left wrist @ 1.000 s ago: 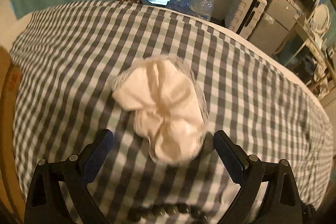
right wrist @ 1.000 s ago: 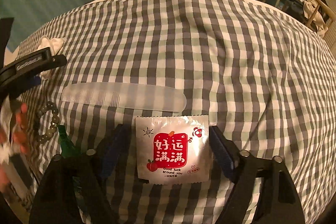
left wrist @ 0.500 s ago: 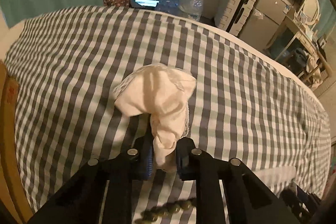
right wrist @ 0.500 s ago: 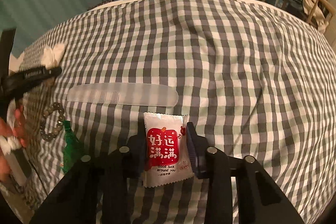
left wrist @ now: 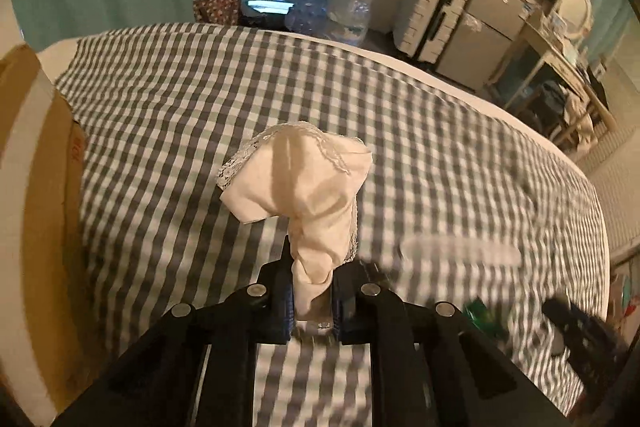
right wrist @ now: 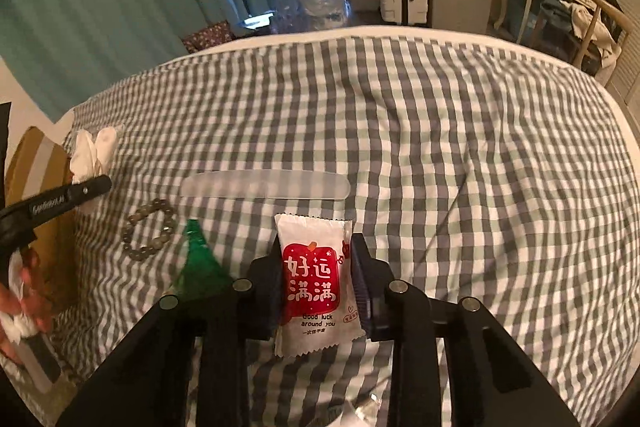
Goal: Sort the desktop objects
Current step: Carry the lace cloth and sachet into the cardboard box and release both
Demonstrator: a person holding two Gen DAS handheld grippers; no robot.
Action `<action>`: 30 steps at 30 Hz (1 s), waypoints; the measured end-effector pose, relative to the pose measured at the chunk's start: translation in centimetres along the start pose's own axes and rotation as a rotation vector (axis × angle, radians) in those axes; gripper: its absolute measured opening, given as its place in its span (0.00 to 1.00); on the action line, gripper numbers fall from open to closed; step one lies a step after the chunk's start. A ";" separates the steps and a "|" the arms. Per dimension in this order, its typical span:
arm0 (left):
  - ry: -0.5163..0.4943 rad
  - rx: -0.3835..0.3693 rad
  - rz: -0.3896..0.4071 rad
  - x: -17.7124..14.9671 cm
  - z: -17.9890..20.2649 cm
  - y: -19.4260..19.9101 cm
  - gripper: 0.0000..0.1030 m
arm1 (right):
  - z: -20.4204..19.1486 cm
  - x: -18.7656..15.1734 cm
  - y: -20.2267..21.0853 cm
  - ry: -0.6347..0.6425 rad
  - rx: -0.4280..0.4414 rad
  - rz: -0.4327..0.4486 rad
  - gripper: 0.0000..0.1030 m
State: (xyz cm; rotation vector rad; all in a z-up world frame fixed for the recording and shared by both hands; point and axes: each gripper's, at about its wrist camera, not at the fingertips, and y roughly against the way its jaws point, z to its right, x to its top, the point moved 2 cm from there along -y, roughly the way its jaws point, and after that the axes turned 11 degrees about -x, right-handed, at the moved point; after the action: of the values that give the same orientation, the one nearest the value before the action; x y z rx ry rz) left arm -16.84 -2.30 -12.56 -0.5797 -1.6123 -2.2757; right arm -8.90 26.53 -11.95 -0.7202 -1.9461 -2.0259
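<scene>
The left gripper is closed tight on the lower end of a cream cloth with lace edge, which is held up above the checked cover. The gripped end is hidden between the jaws. To the right of this gripper a long pale comb is seen only as a blur.

The jaws of the right gripper are closing on a white snack packet with red label, and the pads are pressed on its two sides. Just beyond its tips the comb is lying flat. To the left a bead bracelet and a green wrapper are placed; the wrapper is partly covered by the gripper frame. The cardboard box is cut off at the left edge.
</scene>
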 end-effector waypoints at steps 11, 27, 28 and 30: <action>-0.016 -0.028 0.082 -1.7 2.1 7.9 0.14 | -4.3 1.6 7.5 0.083 0.050 0.135 0.28; 0.128 0.056 0.273 -2.3 -5.5 18.3 0.14 | -18.3 3.7 16.7 0.263 0.205 0.277 0.28; 0.140 0.054 0.281 -2.4 -6.2 18.7 0.14 | -19.3 3.7 16.8 0.279 0.215 0.279 0.28; 0.172 0.068 0.301 -2.6 -7.8 19.6 0.14 | -22.0 3.7 17.0 0.310 0.240 0.278 0.28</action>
State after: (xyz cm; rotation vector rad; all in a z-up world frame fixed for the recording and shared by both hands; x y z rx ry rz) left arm -6.84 -16.15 0.15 -0.5513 -1.4087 -1.9859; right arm -7.56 4.09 4.82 -0.5463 -1.7583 -1.5997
